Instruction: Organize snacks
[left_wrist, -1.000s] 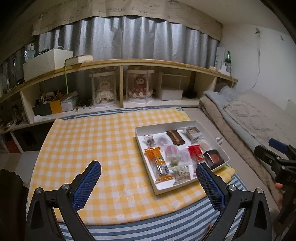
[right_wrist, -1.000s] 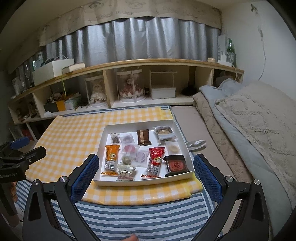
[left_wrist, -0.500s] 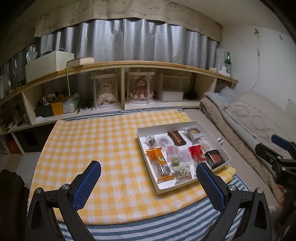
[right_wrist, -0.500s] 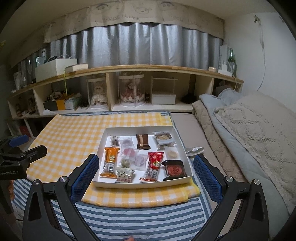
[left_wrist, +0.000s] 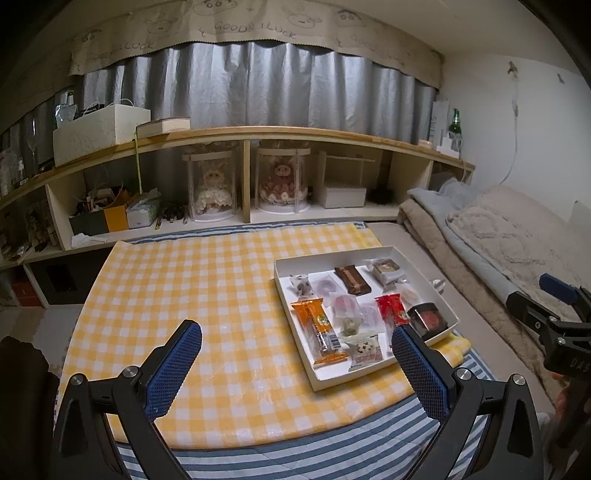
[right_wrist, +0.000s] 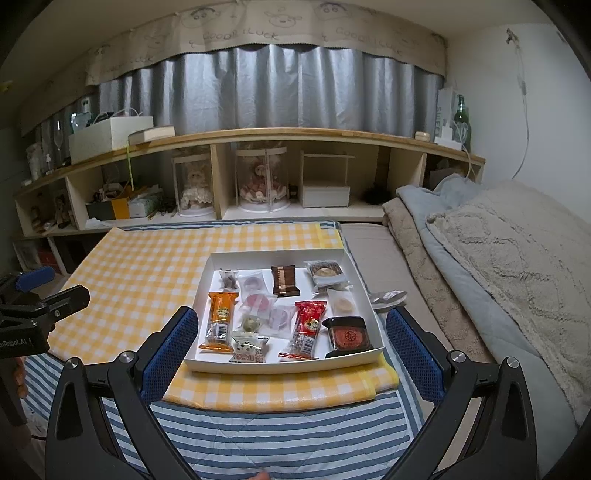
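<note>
A white tray (right_wrist: 282, 254) (left_wrist: 317, 376) sits on the yellow checked tablecloth (left_wrist: 192, 295) and holds several wrapped snacks: an orange bar (right_wrist: 220, 320) (left_wrist: 318, 330), a red packet (right_wrist: 307, 328), a brown chocolate bar (right_wrist: 284, 280), a dark square box (right_wrist: 347, 334) and small clear-wrapped sweets. My right gripper (right_wrist: 290, 338) is open and empty, just short of the tray's near edge. My left gripper (left_wrist: 295, 354) is open and empty, above the cloth left of the tray.
A low wooden shelf (right_wrist: 258, 134) with doll cases, boxes and clutter runs along the back under a grey curtain. Folded blankets (right_wrist: 498, 251) lie to the right. A silver wrapper (right_wrist: 388, 297) lies beside the tray. A striped quilt (right_wrist: 277, 428) covers the near edge.
Both views have tilted up slightly, so the tray sits lower in each frame. Both grippers stay open and empty.
</note>
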